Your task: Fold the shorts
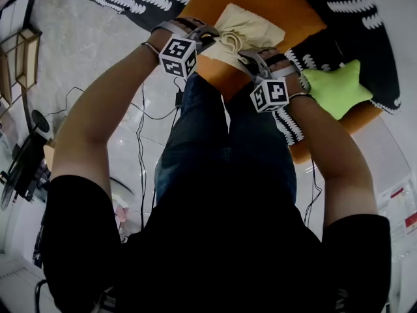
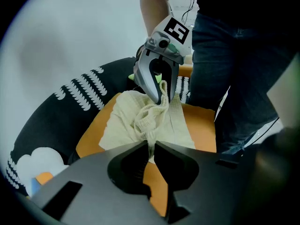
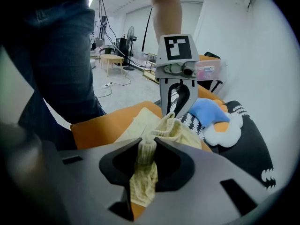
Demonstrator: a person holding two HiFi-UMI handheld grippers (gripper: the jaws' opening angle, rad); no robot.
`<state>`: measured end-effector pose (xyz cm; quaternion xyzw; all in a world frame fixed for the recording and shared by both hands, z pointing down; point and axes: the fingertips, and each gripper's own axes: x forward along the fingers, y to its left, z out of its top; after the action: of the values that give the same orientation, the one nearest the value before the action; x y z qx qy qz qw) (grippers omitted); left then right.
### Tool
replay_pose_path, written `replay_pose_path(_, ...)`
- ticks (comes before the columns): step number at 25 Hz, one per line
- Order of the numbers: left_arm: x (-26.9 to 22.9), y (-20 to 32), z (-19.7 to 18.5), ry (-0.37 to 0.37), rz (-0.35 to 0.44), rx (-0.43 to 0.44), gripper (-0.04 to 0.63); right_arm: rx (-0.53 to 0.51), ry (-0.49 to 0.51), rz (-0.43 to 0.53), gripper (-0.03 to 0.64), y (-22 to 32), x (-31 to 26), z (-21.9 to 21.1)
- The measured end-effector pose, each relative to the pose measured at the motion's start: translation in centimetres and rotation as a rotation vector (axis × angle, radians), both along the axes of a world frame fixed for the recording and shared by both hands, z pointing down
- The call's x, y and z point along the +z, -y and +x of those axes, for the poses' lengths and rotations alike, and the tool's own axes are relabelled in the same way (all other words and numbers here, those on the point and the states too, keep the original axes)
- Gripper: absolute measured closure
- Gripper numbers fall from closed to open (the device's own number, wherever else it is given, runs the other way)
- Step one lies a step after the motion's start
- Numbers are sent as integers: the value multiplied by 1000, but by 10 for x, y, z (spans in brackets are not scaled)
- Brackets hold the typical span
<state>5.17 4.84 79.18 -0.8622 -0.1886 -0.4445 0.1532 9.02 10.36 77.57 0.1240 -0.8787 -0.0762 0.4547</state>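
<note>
The left hand-held gripper (image 2: 151, 149) is pinching a thin fold of the cream shorts (image 2: 123, 122) between jaws that are standing almost together, with the ribbed waistband rising out of the grip toward the far side. The right hand-held gripper (image 3: 149, 146) is clamping a thicker bunch of that same ribbed band, and a loose tail of the cloth is hanging down through the gap on the near side of its jaws. The two hand-held grippers are working close beside each other, both pointing steeply down and tipping toward one another, so that each one's marker cube is showing in the other's view. Between them the waistband is gathering into a crumpled loop, while the rest of the shorts is lying spread out flat on the far side, resting on an orange cushion (image 1: 273, 5). The cushion is sitting on a black blanket (image 1: 345, 8) printed with white leaf-like stripes. To the right of the right hand-held gripper a green star-shaped pillow (image 1: 335, 87) is lying on the blanket, and a blue and white plush toy (image 3: 211, 114) is resting further along it. The person, in dark jeans (image 1: 225, 149), is standing at the near edge of the cushion.
</note>
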Motion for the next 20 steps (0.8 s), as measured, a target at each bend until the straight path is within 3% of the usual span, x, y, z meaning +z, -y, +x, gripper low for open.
replay_pose_path(8, 6, -20, -11, 28, -42, -46, 543, 23, -16, -67, 538, -22, 12, -13)
replay_pose_path(11, 9, -30, -17, 54, -90, -76, 517, 77, -9, -178, 518, -32, 21, -17)
replay_pose_path(14, 13, -38, -20, 83, -151, -133, 405, 148, 3, -313, 440, -44, 31, -17)
replay_pose_path(20, 17, -49, -21, 133, -230, -218, 360, 286, 39, -508, 395, -60, 40, -17)
